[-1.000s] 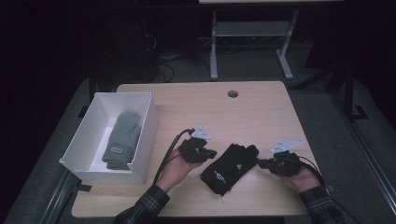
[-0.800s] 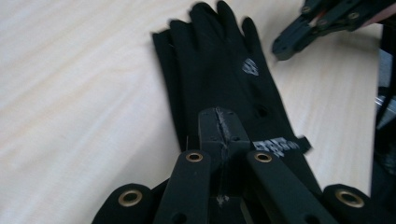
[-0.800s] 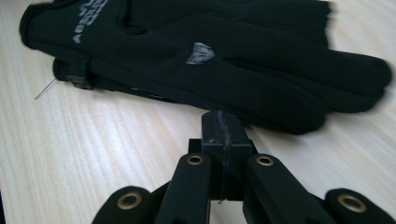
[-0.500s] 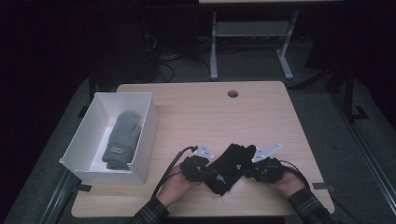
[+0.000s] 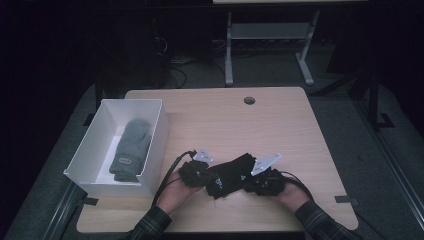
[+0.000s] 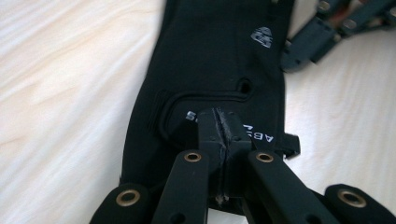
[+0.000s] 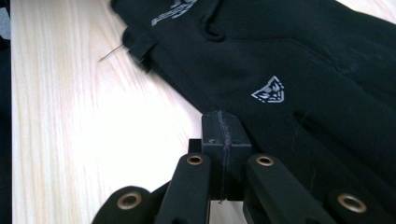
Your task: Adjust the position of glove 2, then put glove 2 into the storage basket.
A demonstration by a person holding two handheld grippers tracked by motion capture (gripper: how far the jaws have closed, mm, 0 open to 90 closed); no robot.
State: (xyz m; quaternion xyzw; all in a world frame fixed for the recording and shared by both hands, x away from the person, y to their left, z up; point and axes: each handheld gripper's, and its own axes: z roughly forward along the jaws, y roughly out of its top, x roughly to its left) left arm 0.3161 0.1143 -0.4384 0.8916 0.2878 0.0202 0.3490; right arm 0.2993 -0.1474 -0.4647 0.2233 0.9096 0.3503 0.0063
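A black glove (image 5: pixel 230 174) with small white logos lies on the wooden table (image 5: pixel 280 130) near its front edge. My left gripper (image 5: pixel 204 176) comes in from the glove's left, my right gripper (image 5: pixel 253 182) from its right. In the left gripper view the jaws stand shut, and the tip (image 6: pixel 218 125) rests over the glove's cuff (image 6: pixel 219 60) by the white lettering. The right gripper's jaws are shut too, with the tip (image 7: pixel 224 127) at the edge of the glove (image 7: pixel 299 70) below a white emblem. I see no fabric pinched between either pair of jaws.
A white open box (image 5: pixel 155 145) stands at the table's left with a grey mitten (image 5: pixel 131 149) lying in it. A round cable hole (image 5: pixel 249 100) sits near the far edge. The other gripper (image 6: pixel 327 28) shows beyond the glove in the left gripper view.
Both hands have drawn in toward the glove from either side and come nearer the front edge. The glove now looks pressed between the two grippers.
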